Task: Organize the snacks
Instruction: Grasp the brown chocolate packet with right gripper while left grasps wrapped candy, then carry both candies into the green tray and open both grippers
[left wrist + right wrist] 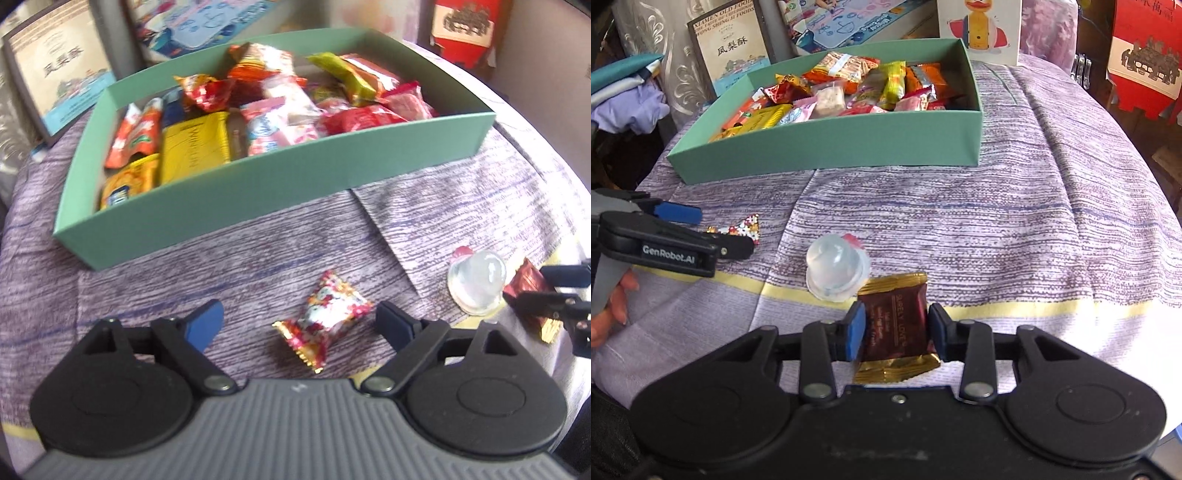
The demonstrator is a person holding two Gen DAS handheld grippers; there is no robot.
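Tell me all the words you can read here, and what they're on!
"GenRobot.AI": side of the left tongs.
"SURELY LOVE": brown snack packet between the right tongs; its smaller print is blurred.
"XIAMEN OLD FOOD" and "凤梨酥": book-like box.
"WINHAN", roughly: yellow packet in the green box.
Other wrappers: too blurred.

A purple-streaked cloth (1015, 229) with a pale yellow stripe is covering the desk, creasing into folds near its middle. Behind it, a framed print (729, 51) with Chinese characters is leaning upright, and a blue illustrated box (846, 26) is lying just beside it to the right. A white card showing a yellow duck (980, 29) is standing further right, at the back edge of the cloth. A red carton with a black drawing (1145, 55) is sitting at the far right, and bundled lavender and teal fabrics (628, 96) are piling up at the far left.
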